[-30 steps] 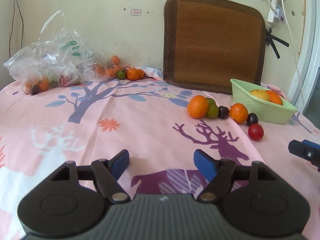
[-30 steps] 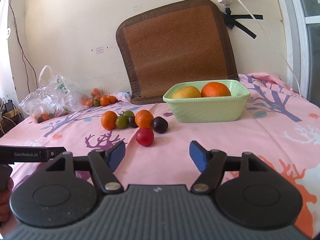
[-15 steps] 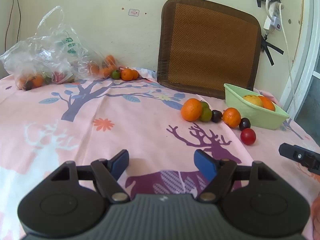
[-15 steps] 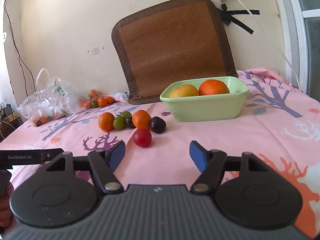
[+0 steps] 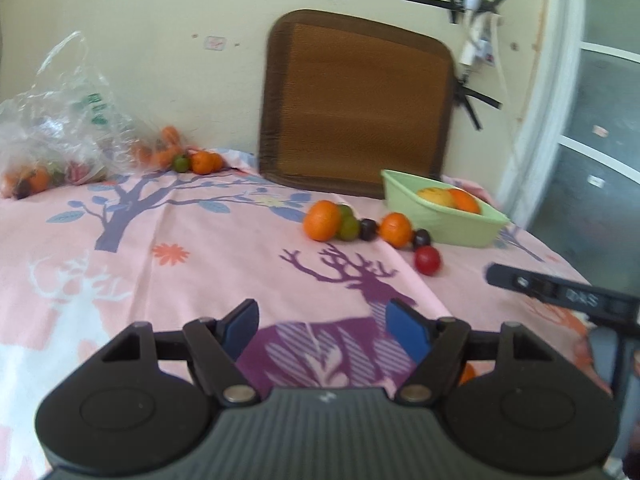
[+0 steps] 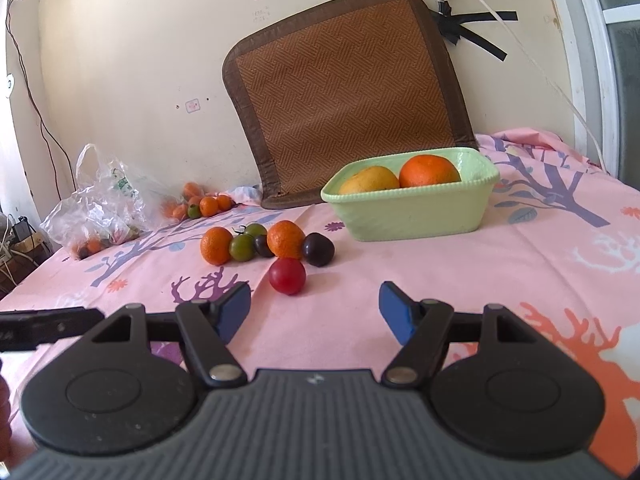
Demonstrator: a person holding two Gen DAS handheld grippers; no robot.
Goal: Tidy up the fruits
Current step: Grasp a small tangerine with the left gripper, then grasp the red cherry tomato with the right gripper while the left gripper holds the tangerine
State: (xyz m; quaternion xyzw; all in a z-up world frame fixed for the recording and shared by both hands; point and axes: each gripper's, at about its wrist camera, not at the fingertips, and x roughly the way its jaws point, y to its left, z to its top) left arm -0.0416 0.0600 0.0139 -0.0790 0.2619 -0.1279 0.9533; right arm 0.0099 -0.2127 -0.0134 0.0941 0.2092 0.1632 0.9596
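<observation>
A light green bowl (image 6: 416, 216) on the pink cloth holds a yellow fruit (image 6: 369, 180) and an orange (image 6: 429, 171); it also shows in the left wrist view (image 5: 452, 226). Left of it lie two oranges (image 6: 216, 245) (image 6: 285, 239), green fruits (image 6: 241, 247), dark plums (image 6: 318, 249) and a red tomato (image 6: 287, 276). My right gripper (image 6: 315, 312) is open and empty, just short of the tomato. My left gripper (image 5: 324, 330) is open and empty over the deer print, well short of the fruit row (image 5: 320, 220).
A clear plastic bag (image 6: 100, 208) with fruit and a small pile of oranges (image 6: 208, 205) sit at the back left. A brown woven mat (image 6: 344, 92) leans on the wall behind the bowl. The right gripper's body (image 5: 560, 298) shows at the left view's right side.
My right gripper has moved closer to the red tomato. My left gripper has shifted and turned a little, so the fruit row sits nearer the middle of its view.
</observation>
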